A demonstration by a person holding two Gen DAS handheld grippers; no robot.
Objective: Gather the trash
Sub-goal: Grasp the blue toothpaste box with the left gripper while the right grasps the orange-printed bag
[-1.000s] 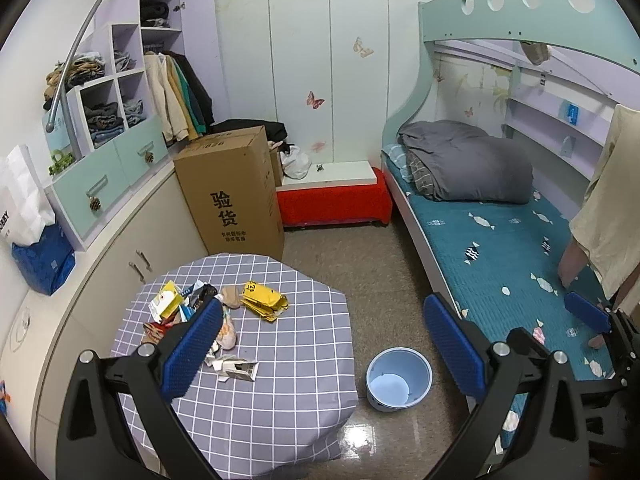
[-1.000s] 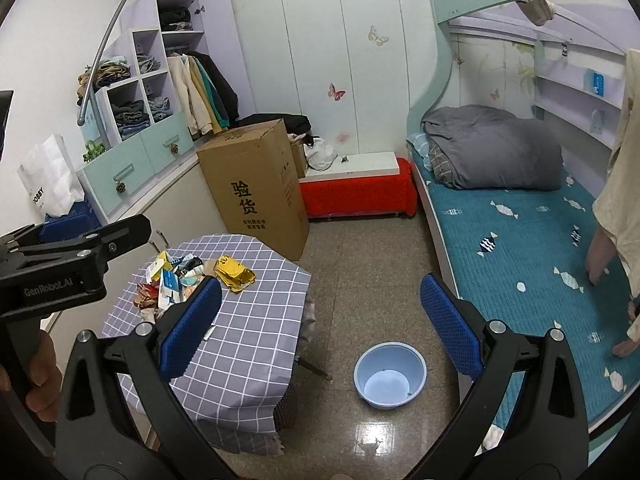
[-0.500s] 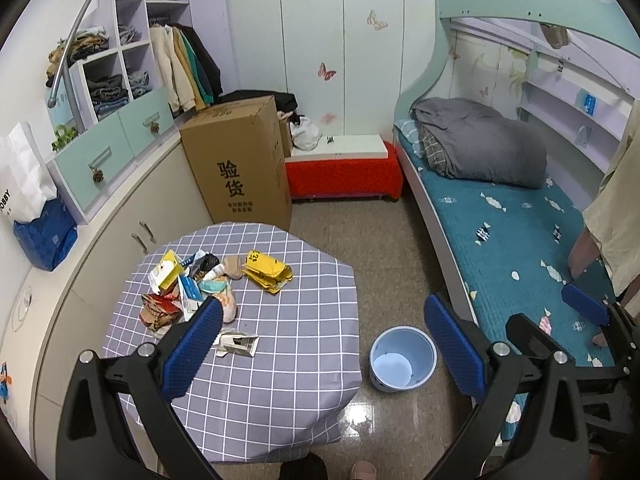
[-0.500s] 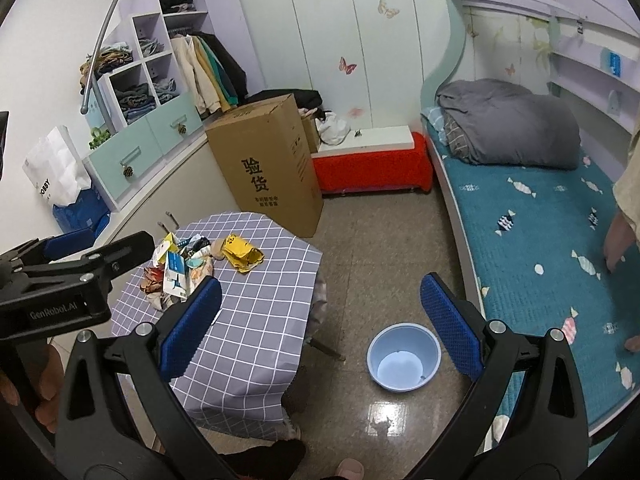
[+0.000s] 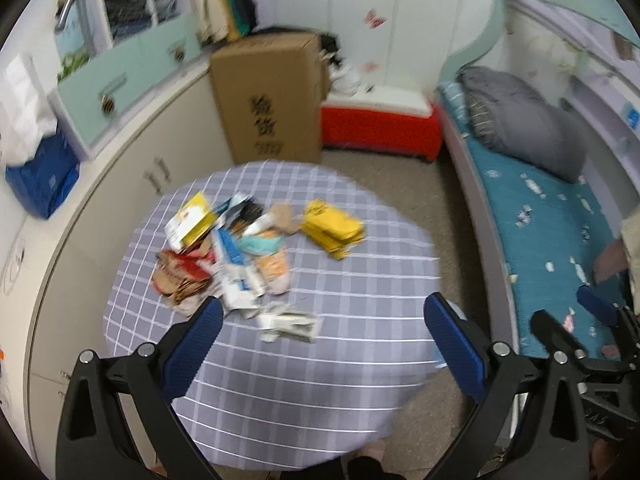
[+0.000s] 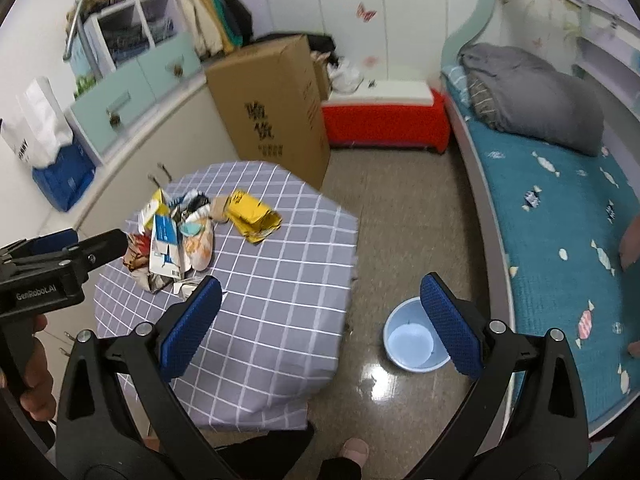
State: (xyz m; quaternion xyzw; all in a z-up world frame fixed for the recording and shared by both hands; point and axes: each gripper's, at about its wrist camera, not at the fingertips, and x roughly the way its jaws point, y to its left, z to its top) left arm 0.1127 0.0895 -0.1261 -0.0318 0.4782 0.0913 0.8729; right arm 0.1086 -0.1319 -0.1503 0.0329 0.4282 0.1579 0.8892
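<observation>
A heap of wrappers and torn packets (image 5: 224, 248) lies on a small table with a grey checked cloth (image 5: 304, 380). A yellow packet (image 5: 334, 232) lies apart to its right, and a crumpled white wrapper (image 5: 290, 322) lies nearest me. The heap also shows in the right wrist view (image 6: 176, 240), with the yellow packet (image 6: 252, 216). A light blue bucket (image 6: 416, 338) stands on the floor right of the table. My left gripper (image 5: 324, 336) is open and empty above the table's near side. My right gripper (image 6: 320, 324) is open and empty above the table's right edge.
A tall cardboard box (image 5: 268, 100) stands behind the table, with a red bench (image 5: 380, 124) beside it. A bunk bed with a teal sheet (image 6: 560, 216) fills the right side. Cabinets and drawers (image 5: 100, 184) run along the left wall.
Both grippers have moved forward and tilted down toward the table, so the trash heap looks larger and closer. Both stay open and empty.
</observation>
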